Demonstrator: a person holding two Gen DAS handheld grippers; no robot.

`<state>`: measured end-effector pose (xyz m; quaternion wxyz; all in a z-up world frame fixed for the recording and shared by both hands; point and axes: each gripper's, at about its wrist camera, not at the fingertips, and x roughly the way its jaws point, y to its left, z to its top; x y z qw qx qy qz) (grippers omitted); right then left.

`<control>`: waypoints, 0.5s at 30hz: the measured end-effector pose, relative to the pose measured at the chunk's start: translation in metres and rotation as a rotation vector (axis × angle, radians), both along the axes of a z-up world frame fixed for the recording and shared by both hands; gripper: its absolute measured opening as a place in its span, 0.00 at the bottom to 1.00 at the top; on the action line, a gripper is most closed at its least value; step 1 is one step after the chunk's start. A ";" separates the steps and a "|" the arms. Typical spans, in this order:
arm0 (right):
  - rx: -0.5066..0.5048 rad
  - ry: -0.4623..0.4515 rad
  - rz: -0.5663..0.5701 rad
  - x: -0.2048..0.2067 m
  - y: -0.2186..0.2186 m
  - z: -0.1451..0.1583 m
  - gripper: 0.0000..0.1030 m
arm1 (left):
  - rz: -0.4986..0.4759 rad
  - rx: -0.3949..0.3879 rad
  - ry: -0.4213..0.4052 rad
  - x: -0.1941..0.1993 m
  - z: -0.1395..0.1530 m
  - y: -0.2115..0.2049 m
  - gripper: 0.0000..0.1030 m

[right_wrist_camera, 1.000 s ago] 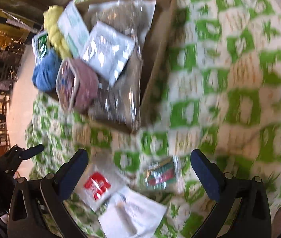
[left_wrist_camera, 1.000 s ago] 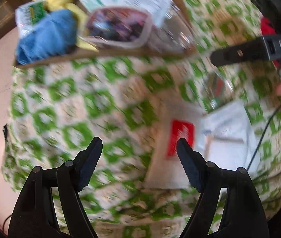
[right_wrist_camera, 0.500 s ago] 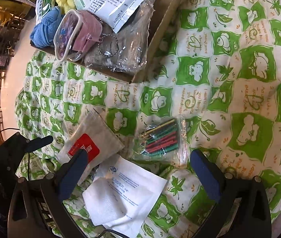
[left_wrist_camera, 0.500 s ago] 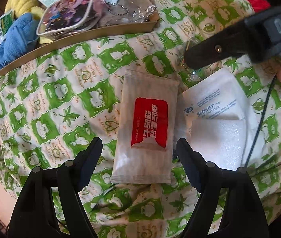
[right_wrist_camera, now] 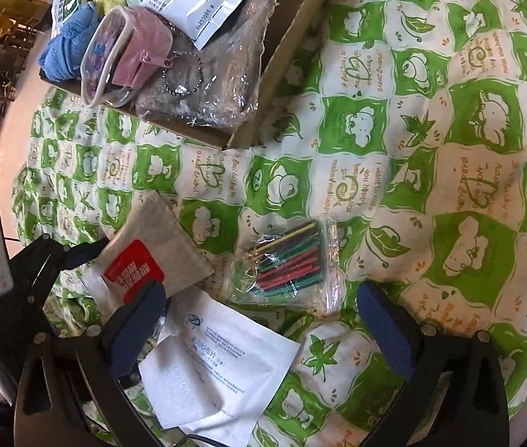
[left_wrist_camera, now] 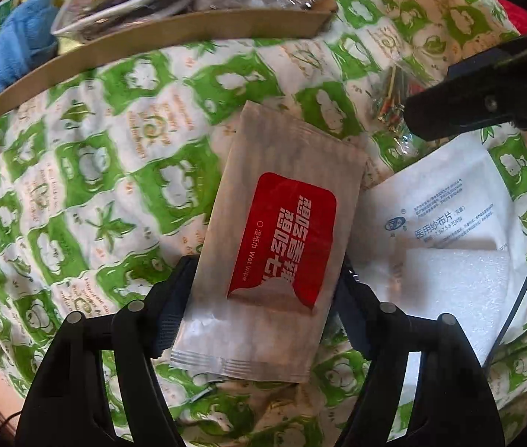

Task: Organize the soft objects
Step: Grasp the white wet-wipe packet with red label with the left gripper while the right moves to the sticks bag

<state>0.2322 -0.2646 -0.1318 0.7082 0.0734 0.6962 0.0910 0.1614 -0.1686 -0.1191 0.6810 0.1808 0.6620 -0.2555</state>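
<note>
Green-checked cloth (left_wrist_camera: 77, 171) is lying under everything we are sorting. Our left gripper (left_wrist_camera: 263, 290) is closing its jaws around the wipe packet (left_wrist_camera: 274, 246), which sits between them, likely bound for the box (right_wrist_camera: 286, 48) ahead. Our right gripper (right_wrist_camera: 259, 320) is hovering wide, stick bag (right_wrist_camera: 289, 260) just ahead. Pad contact is hard to make out

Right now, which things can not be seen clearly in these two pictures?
- Wet wipe packet: its long edges lie behind the left gripper fingers, closing around it; contact is unclear.
- Cardboard box: top cut off by the frame in both views; its contents overlap.
- Gauze packet: one corner hidden under the right gripper finger.
- Packet of coloured sticks: blurred, partly behind the right gripper in the left view.
</note>
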 end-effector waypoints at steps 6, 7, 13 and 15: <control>-0.044 -0.003 0.067 -0.001 0.019 -0.011 1.00 | 0.096 -0.021 0.014 0.003 0.006 0.043 0.66; -0.049 -0.003 0.076 -0.001 0.021 -0.012 1.00 | 0.118 -0.027 0.020 0.005 0.006 0.052 0.66; -0.097 0.015 0.096 0.003 0.032 -0.030 1.00 | 0.234 -0.066 0.065 0.015 -0.001 0.086 0.66; -0.116 0.010 0.101 0.005 0.032 -0.035 1.00 | 0.238 -0.069 0.066 0.015 -0.005 0.089 0.66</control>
